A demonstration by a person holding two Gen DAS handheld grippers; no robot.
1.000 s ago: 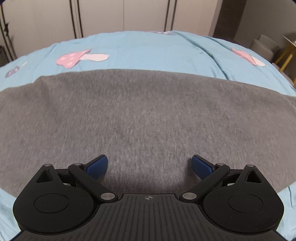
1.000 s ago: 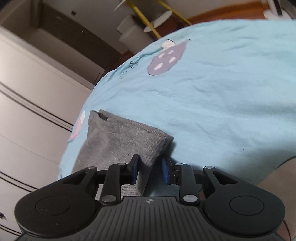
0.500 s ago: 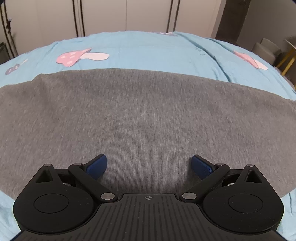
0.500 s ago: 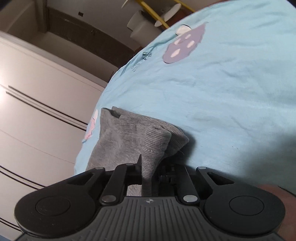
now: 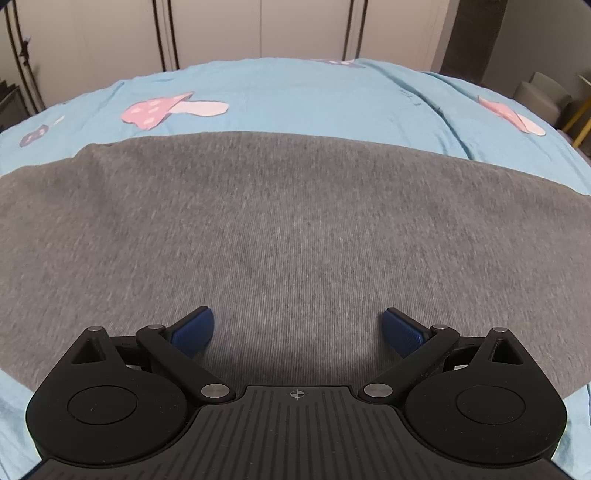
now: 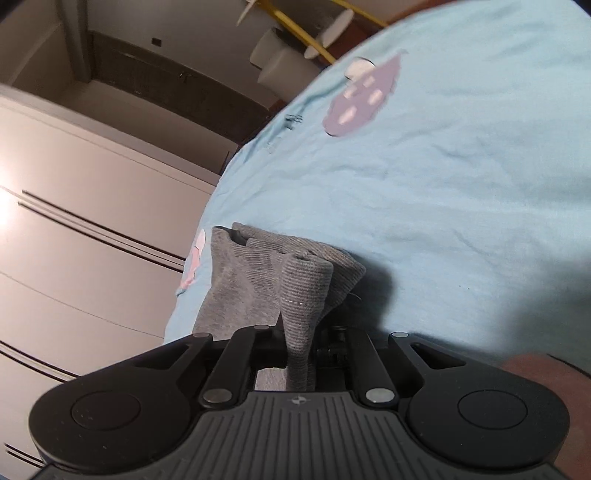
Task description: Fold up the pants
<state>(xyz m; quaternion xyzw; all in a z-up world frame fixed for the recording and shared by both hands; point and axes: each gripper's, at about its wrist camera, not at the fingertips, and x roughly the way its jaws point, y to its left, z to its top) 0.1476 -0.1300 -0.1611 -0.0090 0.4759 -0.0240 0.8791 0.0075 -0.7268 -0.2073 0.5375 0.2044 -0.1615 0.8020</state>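
Grey knit pants (image 5: 295, 229) lie spread flat across a light blue bedsheet (image 5: 295, 96) and fill most of the left wrist view. My left gripper (image 5: 297, 328) hovers just over the cloth, open wide, its blue pads (image 5: 194, 330) apart with nothing clamped. In the right wrist view the pants' hem end (image 6: 258, 280) is bunched up at the bed's edge. My right gripper (image 6: 301, 343) is shut on a raised ridge of that grey fabric, which hides the pads.
White wardrobe doors (image 5: 258, 29) stand behind the bed. The bedsheet (image 6: 443, 184) carries mushroom prints, a pink one (image 5: 162, 109) and a purple one (image 6: 364, 99). Chairs and a yellow-legged stand (image 6: 295, 44) sit past the far corner.
My right gripper closed on the pants' hem end and lifted a pinched ridge of cloth off the sheet. The left gripper stayed open in place over the pants.
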